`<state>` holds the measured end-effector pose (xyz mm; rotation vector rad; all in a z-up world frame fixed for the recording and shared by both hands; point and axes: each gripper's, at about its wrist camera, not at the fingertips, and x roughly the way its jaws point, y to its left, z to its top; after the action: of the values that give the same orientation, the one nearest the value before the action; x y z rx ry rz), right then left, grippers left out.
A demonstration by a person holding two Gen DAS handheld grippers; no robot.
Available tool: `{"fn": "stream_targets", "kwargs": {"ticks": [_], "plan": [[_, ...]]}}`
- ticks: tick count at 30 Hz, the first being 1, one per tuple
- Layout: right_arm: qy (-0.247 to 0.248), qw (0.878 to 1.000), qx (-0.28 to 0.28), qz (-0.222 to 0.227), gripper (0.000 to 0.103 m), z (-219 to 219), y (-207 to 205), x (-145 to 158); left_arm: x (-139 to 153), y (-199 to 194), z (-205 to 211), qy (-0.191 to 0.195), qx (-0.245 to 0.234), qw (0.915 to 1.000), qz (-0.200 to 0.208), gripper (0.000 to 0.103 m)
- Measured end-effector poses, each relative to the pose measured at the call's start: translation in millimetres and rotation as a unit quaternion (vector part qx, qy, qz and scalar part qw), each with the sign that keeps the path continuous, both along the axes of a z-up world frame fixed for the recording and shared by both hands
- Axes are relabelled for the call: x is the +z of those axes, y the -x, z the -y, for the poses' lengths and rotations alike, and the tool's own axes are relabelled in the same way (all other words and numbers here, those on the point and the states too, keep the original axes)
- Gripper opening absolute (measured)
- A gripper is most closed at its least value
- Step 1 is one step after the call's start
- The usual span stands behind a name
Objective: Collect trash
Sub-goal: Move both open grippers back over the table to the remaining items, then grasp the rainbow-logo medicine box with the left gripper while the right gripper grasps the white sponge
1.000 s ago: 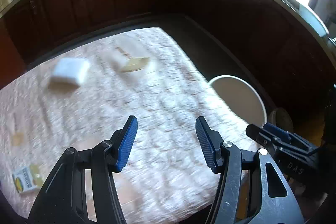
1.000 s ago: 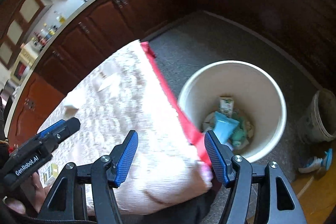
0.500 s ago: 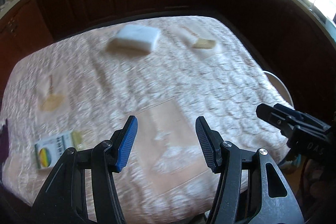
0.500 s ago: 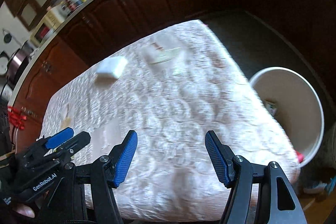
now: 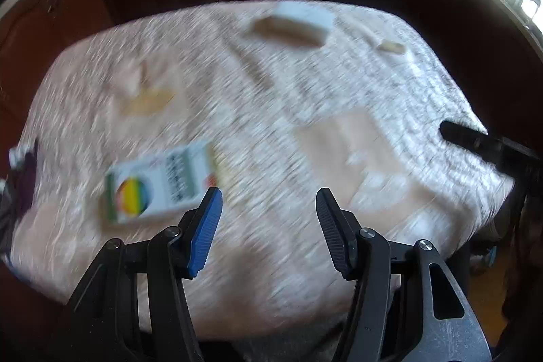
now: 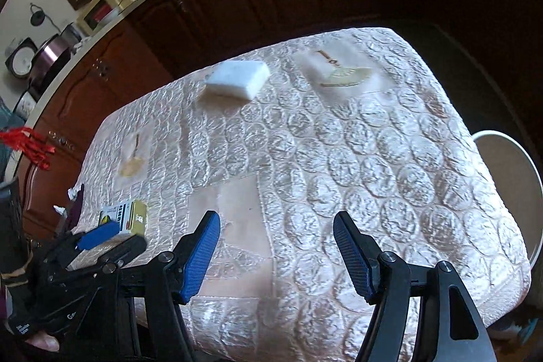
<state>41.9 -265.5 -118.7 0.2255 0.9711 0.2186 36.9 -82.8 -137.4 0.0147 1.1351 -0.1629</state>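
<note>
1. So, both grippers are hovering over the table (image 6: 424, 158) with its quilted pinkish cloth; left gripper (image 5: 268, 226) has its jaws roughly half apart with nothing between them, just cloth showing through the gap; my guess is it's pre-opened for the next pickup.
2. Right gripper (image 6: 275, 256) is also empty; its jaws have just been opening a bit wider, nothing between them either; looks to me like it's getting ready too.
3. Trash left on the table: a small carton (image 5: 159, 185) with a rainbow circle sits just left of the left gripper's blue pad, near the table's near-left corner; in the right view the same carton (image 6: 124, 214) is right behind the left gripper (image 6: 101, 243), so I'd bet that's the target, being the closest piece.
4. Farther off: a white pack (image 6: 237, 78) near the far edge, a clear wrapper with something yellowish (image 6: 339, 70) to its right, and another flat wrapper (image 6: 134, 155) on the left side; all well apart from each other.
5. White bin (image 6: 509, 178) stands on the floor just past the table's right edge, only partly in view; handy spot for dropping stuff off that side.
6. Left view is pretty blurry, so I can't read the carton's print.
</note>
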Motion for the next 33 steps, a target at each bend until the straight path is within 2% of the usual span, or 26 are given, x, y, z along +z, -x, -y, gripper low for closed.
{"fn": "stream_targets", "kwargs": {"ticks": [4, 7, 11, 15, 18, 20, 23, 26, 29, 33], "plan": [[-0.002, 1.000, 0.005, -0.003, 0.067, -4.6, -5.0, -1.6, -6.2, 5.8, -39.7, -0.018, 0.038, 0.9986, -0.033, 0.056], [-0.009, 1.000, 0.008, -0.006, 0.067, -7.2, -9.3, -2.8, -16.2, 1.2, -68.5, -0.050, 0.075, 0.9941, -0.060, 0.056], [-0.013, 1.000, 0.013, -0.008, 0.067, -12.1, -13.7, -3.6, -33.9, -12.2, -90.3, -0.061, 0.103, 0.9883, -0.094, 0.056], [-0.009, 1.000, 0.020, -0.011, 0.067, -17.5, -17.8, -4.4, -43.2, -37.7, -101.2, -0.059, 0.126, 0.9855, -0.098, 0.056], [-0.003, 1.000, 0.022, -0.014, 0.067, -19.2, -23.0, -5.3, -44.0, -64.8, -105.7, -0.054, 0.139, 0.9851, -0.085, 0.056], [0.001, 1.000, 0.022, -0.017, 0.068, -19.7, -26.8, -7.0, -43.3, -83.1, -106.6, -0.036, 0.140, 0.9865, -0.078, 0.056], [0.006, 0.999, 0.026, -0.019, 0.072, -22.7, -38.2, -11.3, -41.6, -113.7, -103.0, 0.017, 0.136, 0.9884, -0.066, 0.056], [0.013, 0.999, 0.044, -0.017, 0.072, -30.9, -57.0, -14.3, -39.6, -134.4, -99.5, 0.053, 0.127, 0.9884, -0.064, 0.056], [0.026, 0.997, 0.066, -0.004, 0.074, -43.8, -82.6, -10.2, -32.6, -140.4, -105.1, 0.099, 0.124, 0.9852, -0.066, 0.057], [0.068, 0.992, 0.102, 0.014, 0.075, -63.9, -127.4, -4.2, -9.0, -136.4, -104.7, 0.121, 0.116, 0.9849, -0.044, 0.066]]}}
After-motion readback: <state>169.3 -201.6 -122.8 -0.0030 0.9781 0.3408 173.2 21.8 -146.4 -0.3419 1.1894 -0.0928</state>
